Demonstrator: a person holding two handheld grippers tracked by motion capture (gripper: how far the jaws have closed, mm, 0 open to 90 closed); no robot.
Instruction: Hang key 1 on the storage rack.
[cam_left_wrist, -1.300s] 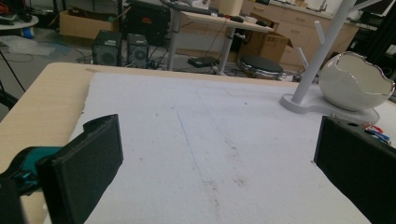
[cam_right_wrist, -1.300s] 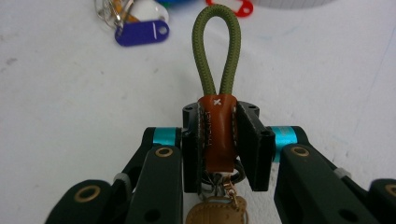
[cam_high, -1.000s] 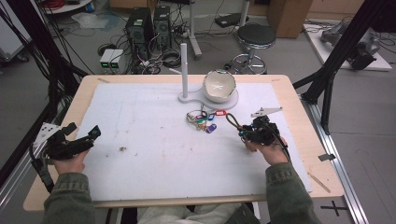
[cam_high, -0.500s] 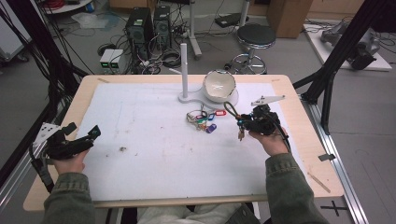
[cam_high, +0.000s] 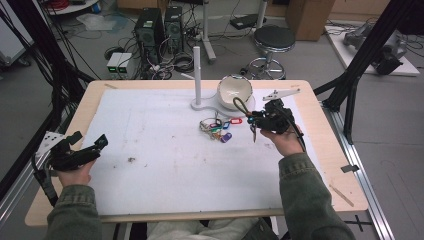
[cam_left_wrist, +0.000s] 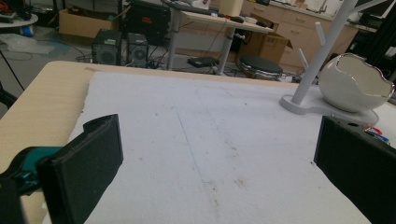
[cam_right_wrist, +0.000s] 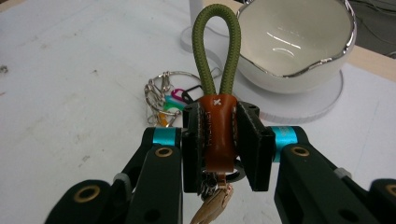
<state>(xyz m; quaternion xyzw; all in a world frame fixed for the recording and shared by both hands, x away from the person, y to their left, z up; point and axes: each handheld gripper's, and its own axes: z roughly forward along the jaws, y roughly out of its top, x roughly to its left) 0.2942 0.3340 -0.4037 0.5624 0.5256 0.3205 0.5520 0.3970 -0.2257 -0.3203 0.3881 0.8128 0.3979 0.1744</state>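
Note:
My right gripper (cam_high: 260, 120) is shut on a keychain (cam_right_wrist: 216, 130) by its brown leather sleeve. The olive cord loop (cam_right_wrist: 217, 42) sticks out past the jaws, and a key (cam_high: 254, 132) hangs beneath. The gripper hovers above the mat, just right of a bunch of key rings with coloured tags (cam_high: 216, 129) and close in front of the white bowl (cam_high: 234, 92). A white peg stand (cam_high: 197, 75) rises beside the bowl on the same base. My left gripper (cam_high: 95, 146) rests near the table's left edge, jaws wide apart with nothing between them (cam_left_wrist: 215, 168).
A white mat (cam_high: 165, 165) covers most of the wooden table (cam_high: 330, 165). A pale flat part (cam_high: 280, 93) lies at the far right corner. The bowl (cam_left_wrist: 352, 84) and stand (cam_left_wrist: 322, 51) lie far to the right of the left gripper.
The right gripper has lifted off the mat with the keychain and moved farther away and leftward, toward the bowl. The left gripper has stayed put.

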